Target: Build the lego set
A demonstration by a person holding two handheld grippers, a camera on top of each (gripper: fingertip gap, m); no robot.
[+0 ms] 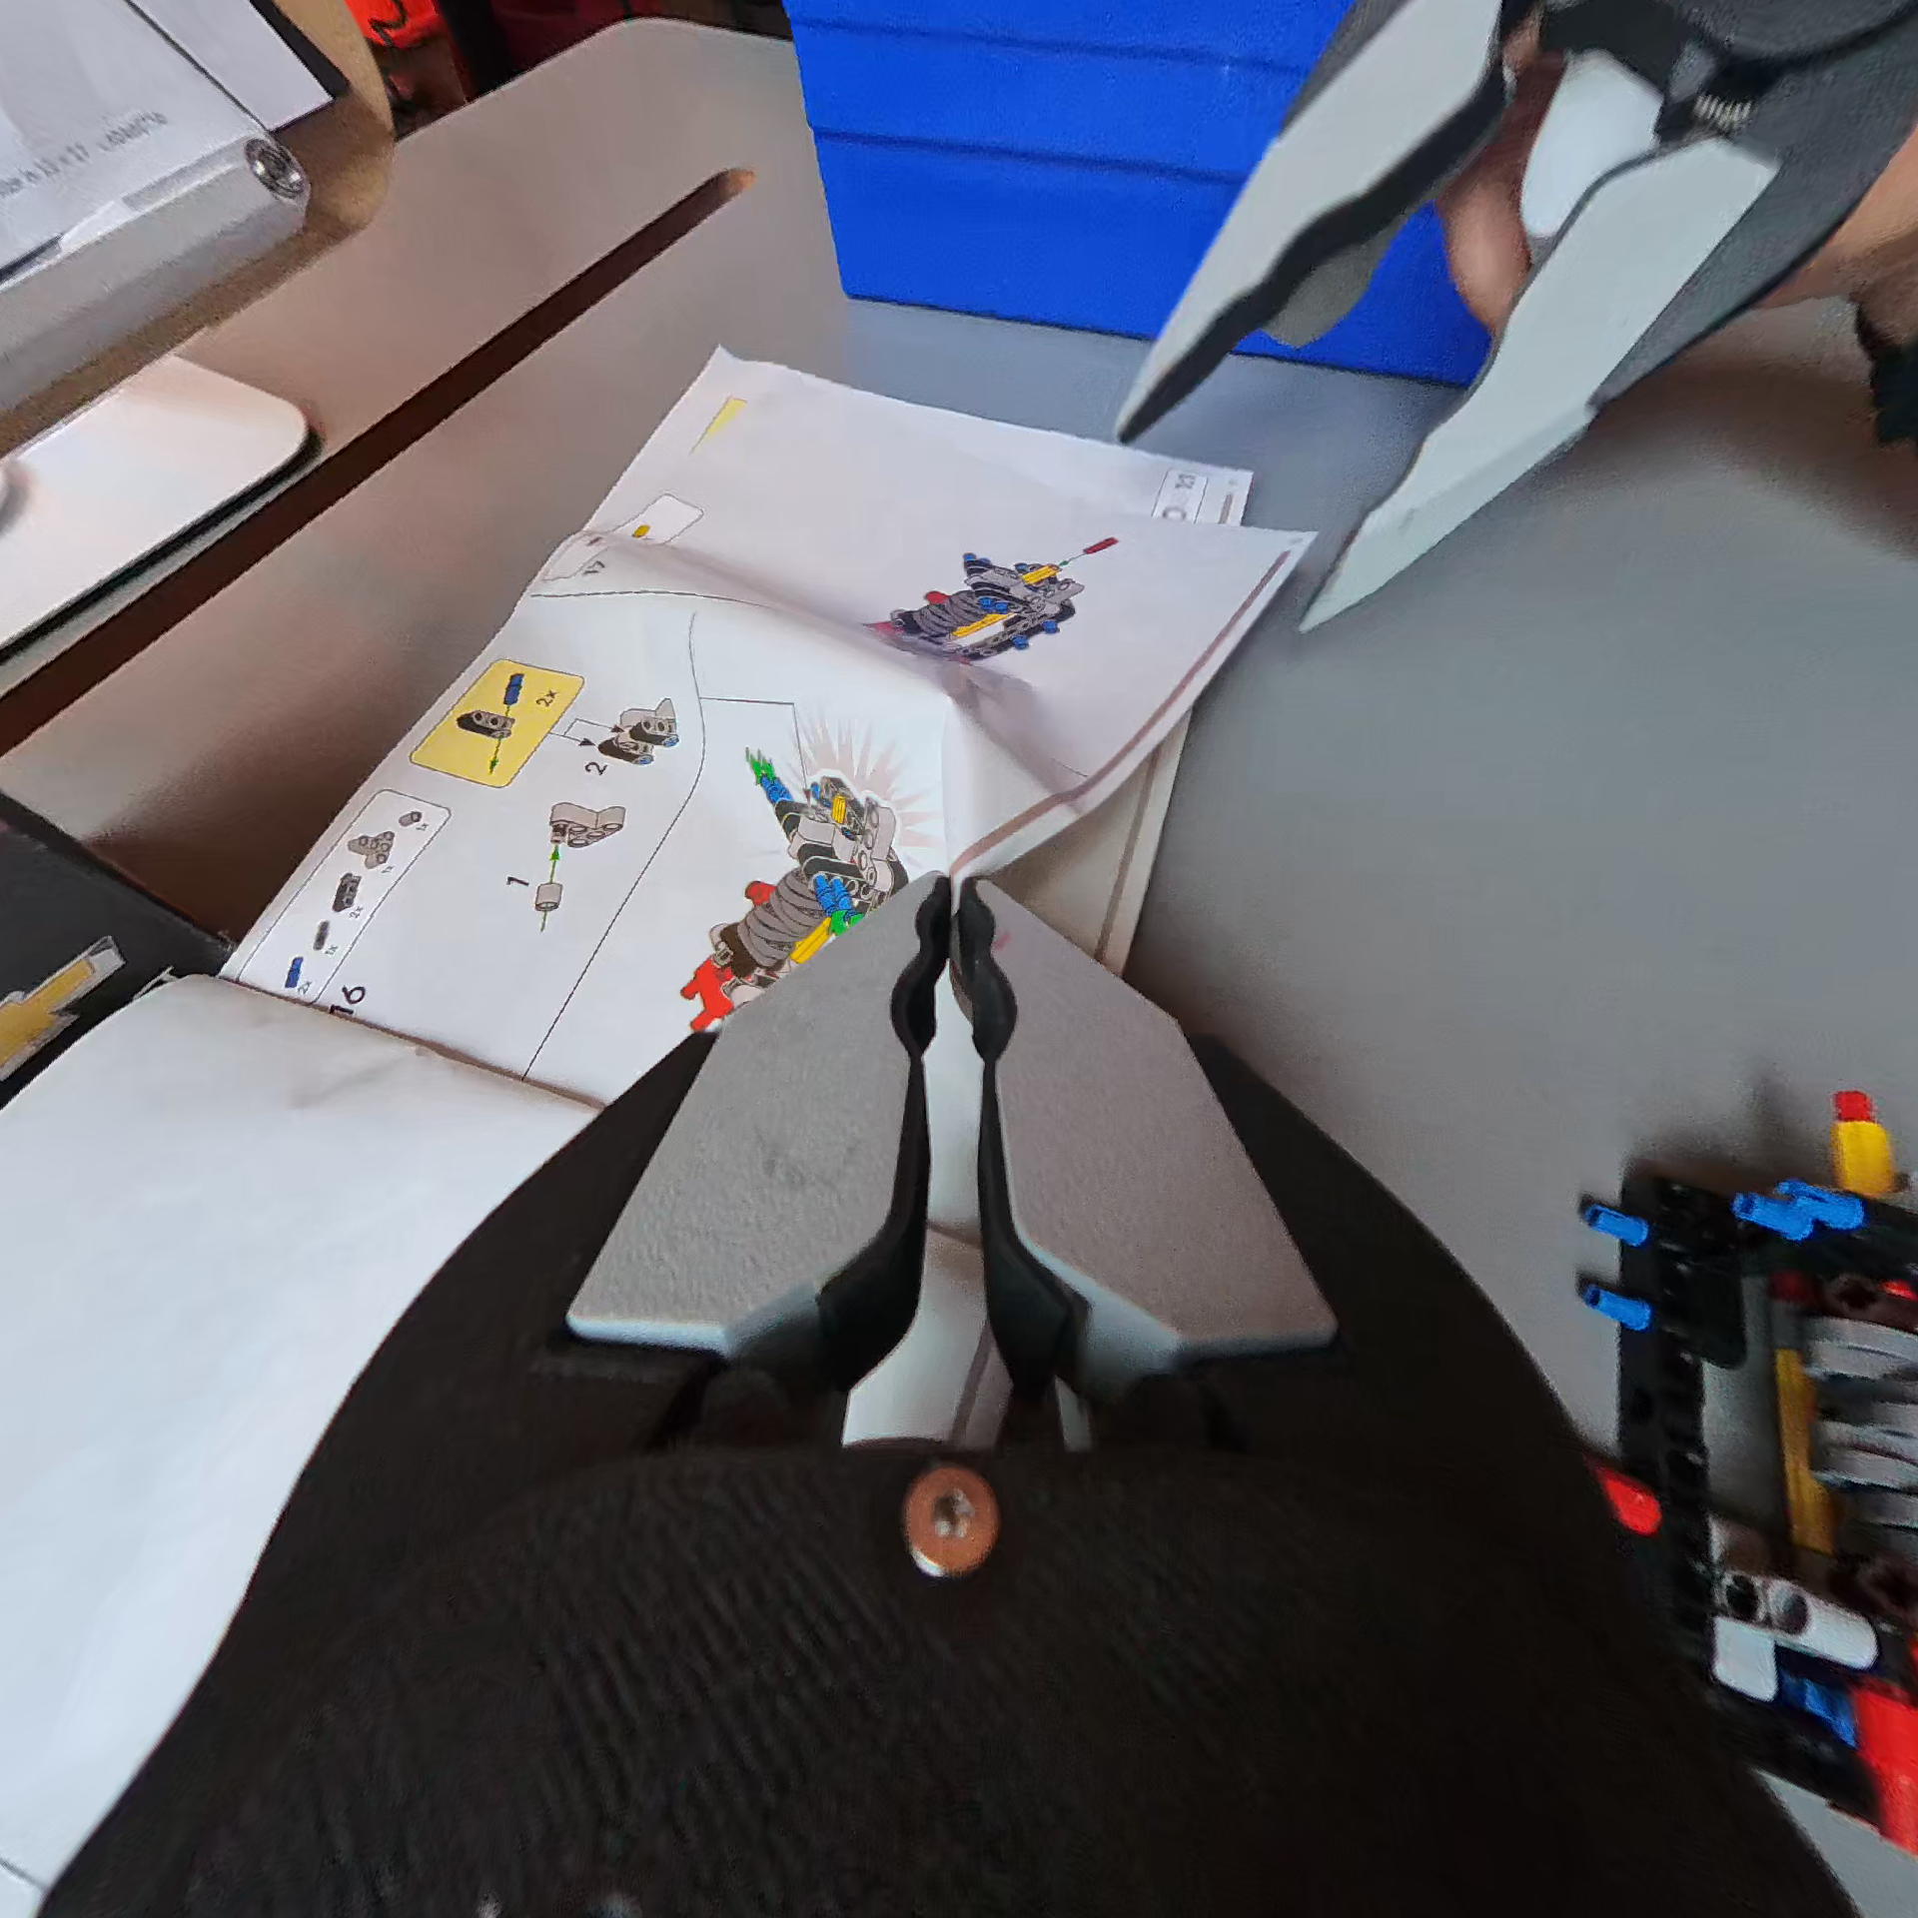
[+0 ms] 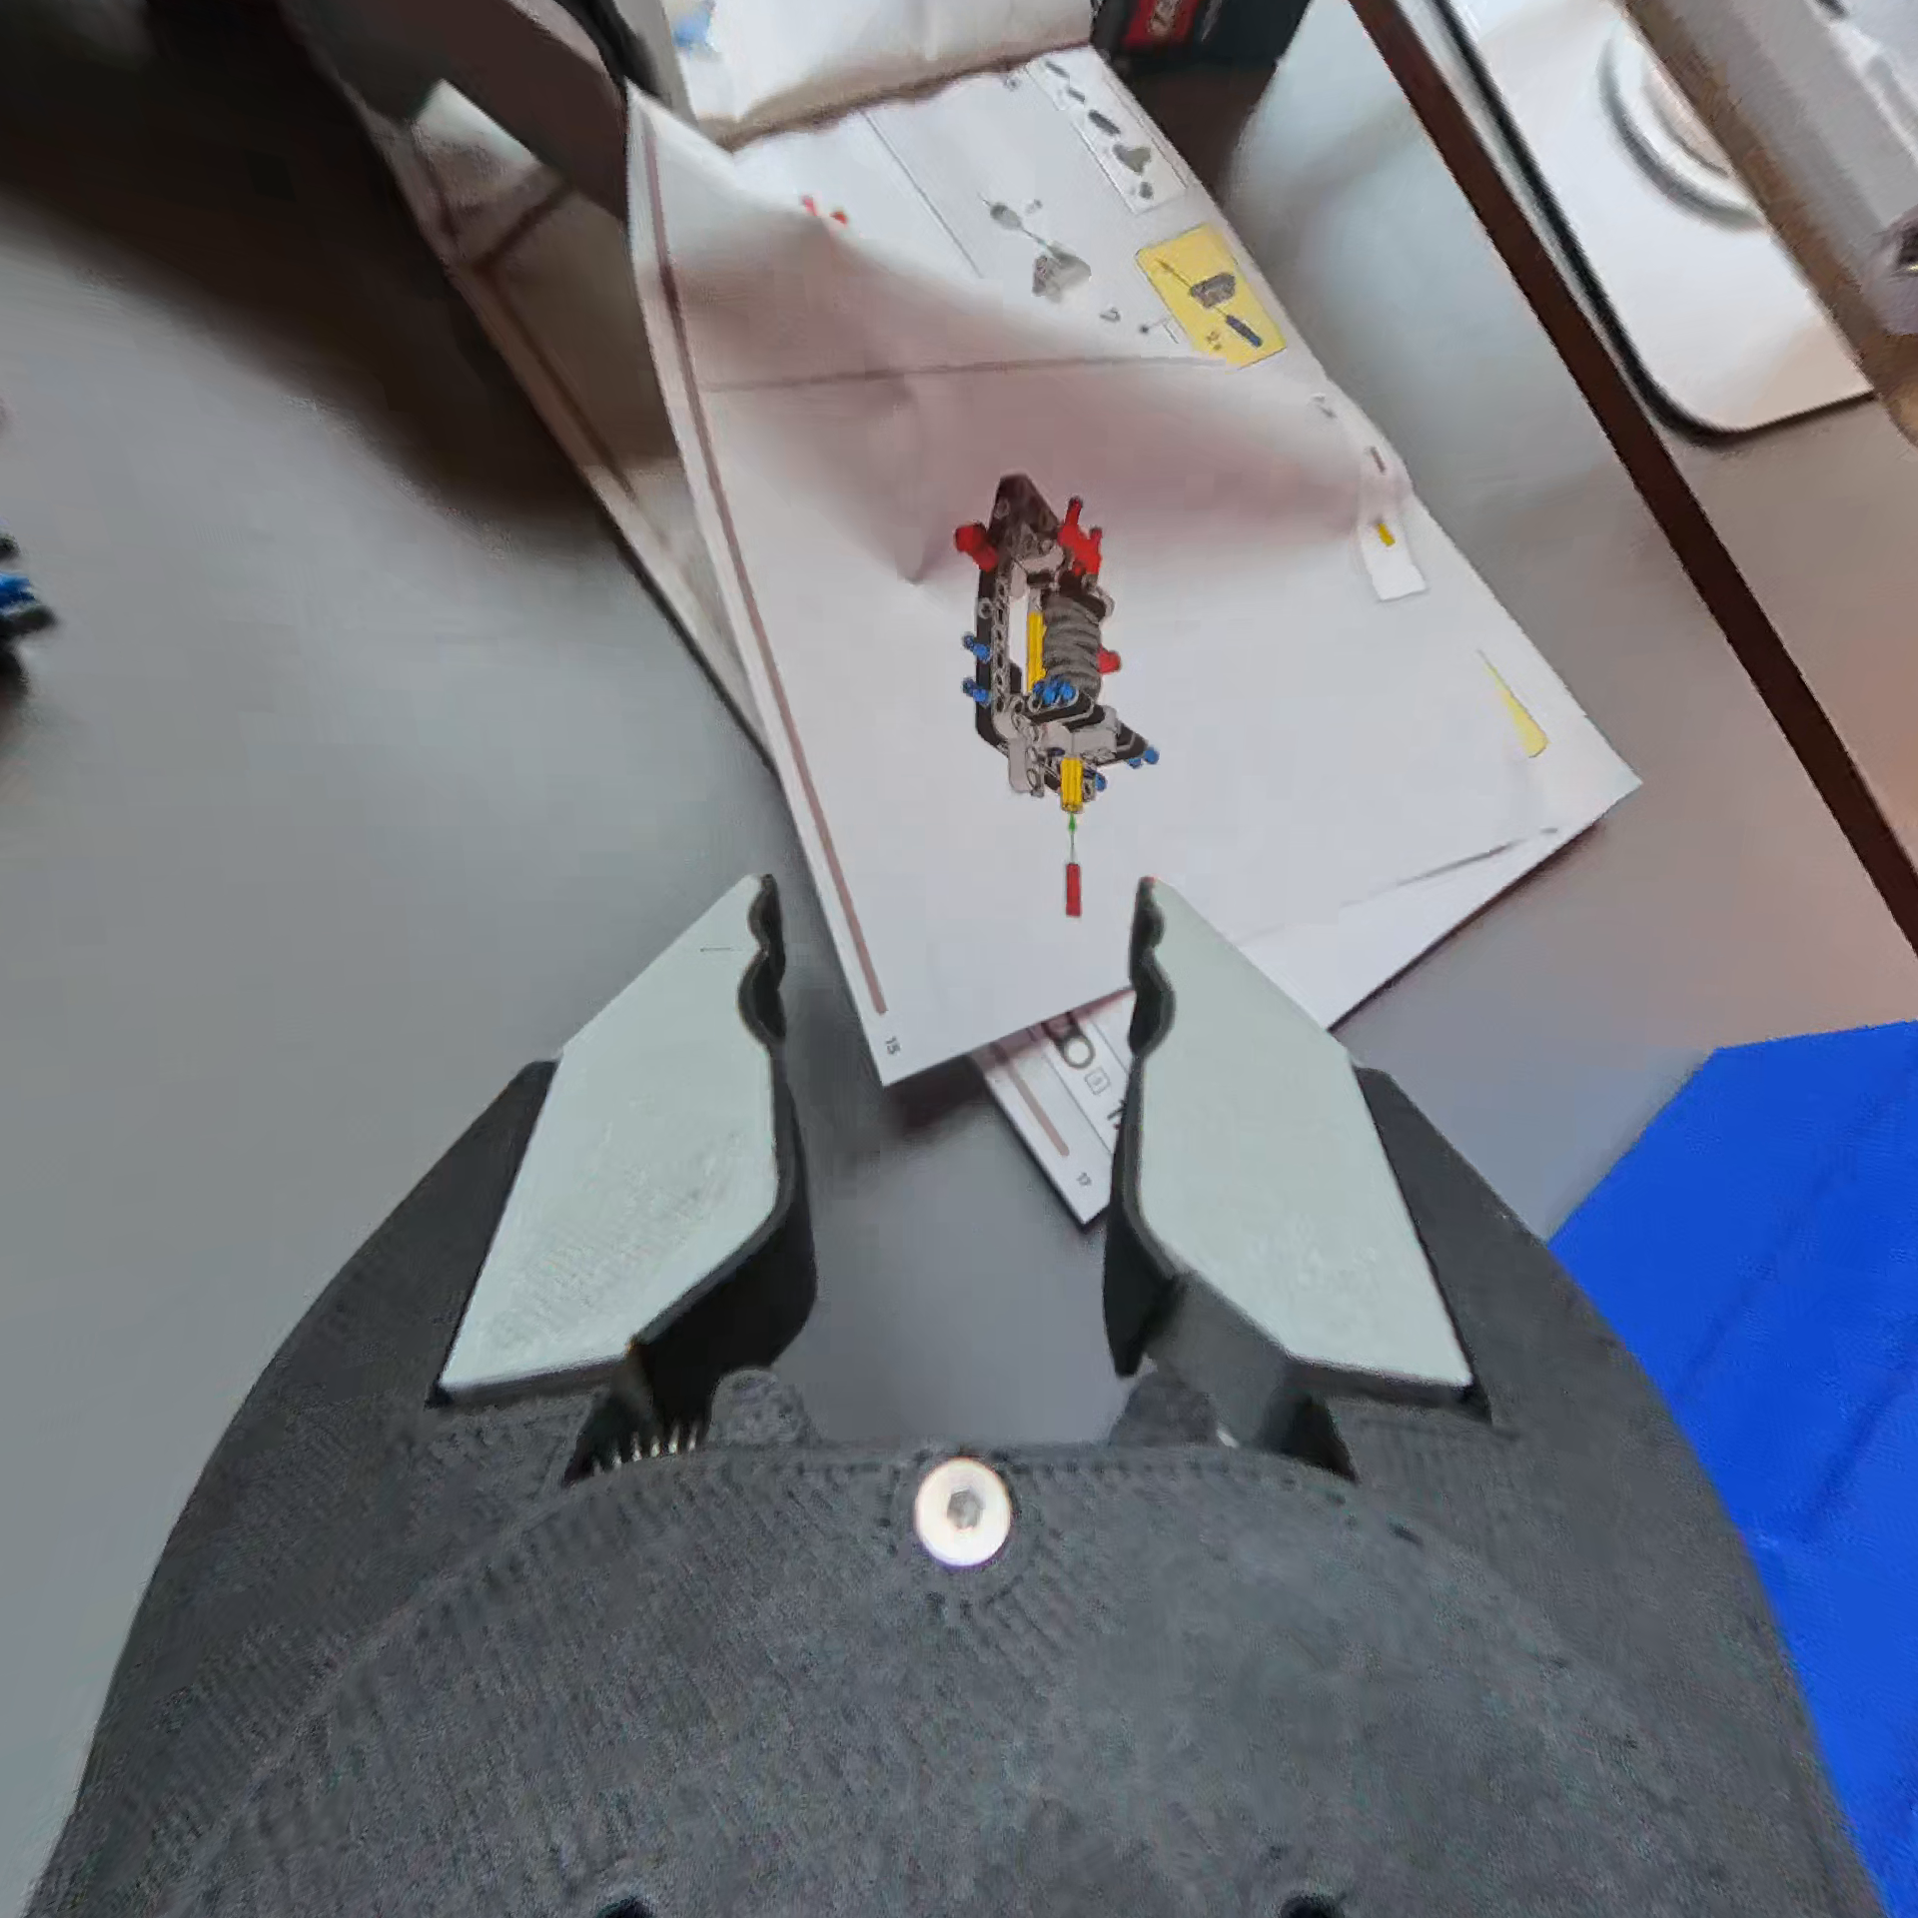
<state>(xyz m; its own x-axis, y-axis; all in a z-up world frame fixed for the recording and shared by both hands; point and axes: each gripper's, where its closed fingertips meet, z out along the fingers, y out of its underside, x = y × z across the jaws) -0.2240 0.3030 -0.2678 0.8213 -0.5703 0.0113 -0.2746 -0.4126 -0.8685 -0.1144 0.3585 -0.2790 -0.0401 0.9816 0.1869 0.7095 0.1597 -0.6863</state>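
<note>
Left tool (image 1: 953, 895) is clenched on the lifted page edge of the instruction booklet (image 1: 727, 747); only its view shows the one part-built lego model (image 1: 1764, 1453), on the counter (image 1: 1453, 882) to its right. Right tool (image 2: 953, 913) is released, empty, above the booklet's near corner, one blue bin (image 2: 1785, 1349) at its right.

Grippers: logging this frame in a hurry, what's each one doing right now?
Left gripper: shut on the page edge, lifting it.
Right gripper: open, holding nothing, above the booklet.
</note>
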